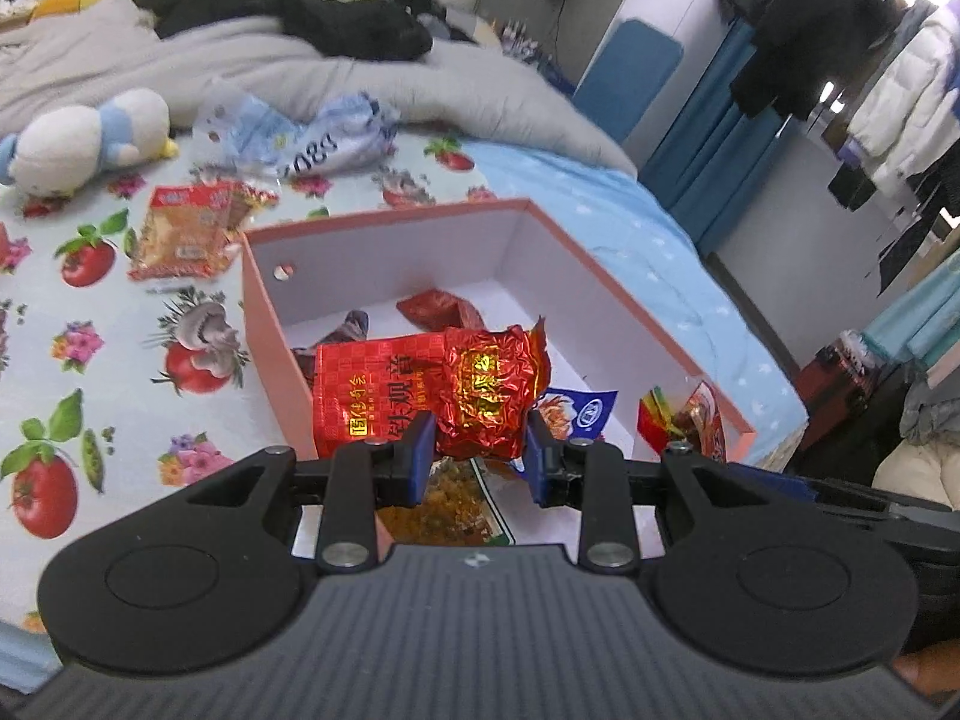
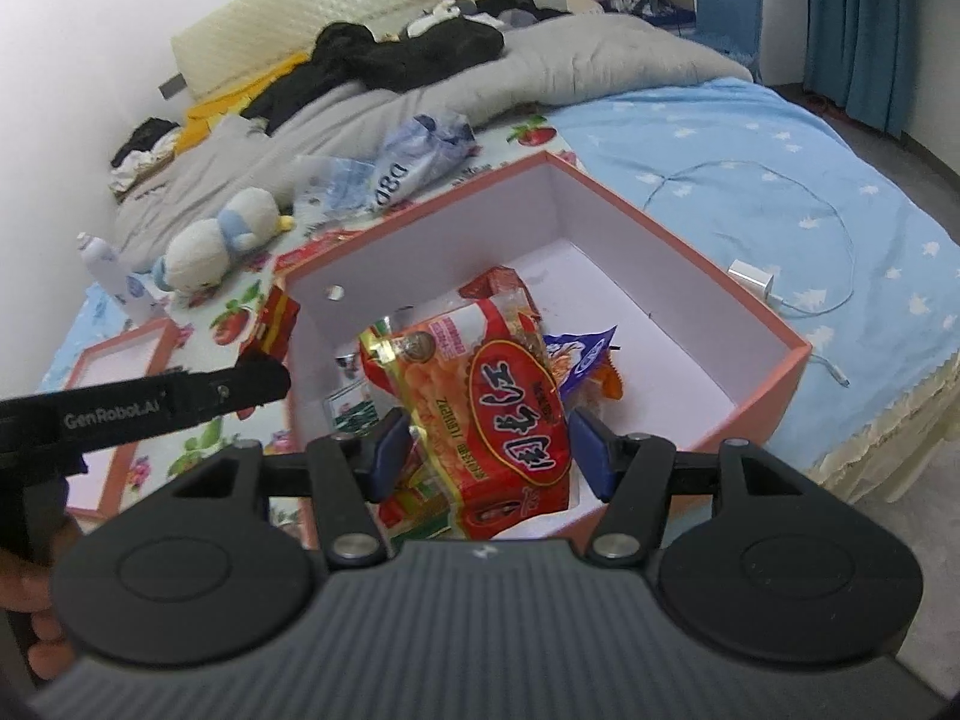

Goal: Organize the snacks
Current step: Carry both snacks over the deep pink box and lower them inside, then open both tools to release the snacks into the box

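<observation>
A pink box [image 1: 384,216] with a white inside lies on the bed and holds several snack packets. My left gripper [image 1: 480,456] is shut on a crumpled red foil packet [image 1: 492,396] above the box's near end, and a flat red packet [image 1: 366,396] shows just left of it. In the right wrist view the same box [image 2: 660,222] sits ahead. My right gripper [image 2: 489,450] is shut on a red and orange snack bag [image 2: 510,408], tilted above the box floor. A black finger [image 2: 240,387] of the left gripper reaches in by the box's left wall.
Orange snack bags [image 1: 186,234], a plush toy [image 1: 84,144] and a crumpled plastic bag [image 1: 312,132] lie on the fruit-print sheet beyond the box. The box lid [image 2: 120,396] rests at the left. A white charger [image 2: 750,276] with its cable lies right of the box. A grey duvet is heaped behind.
</observation>
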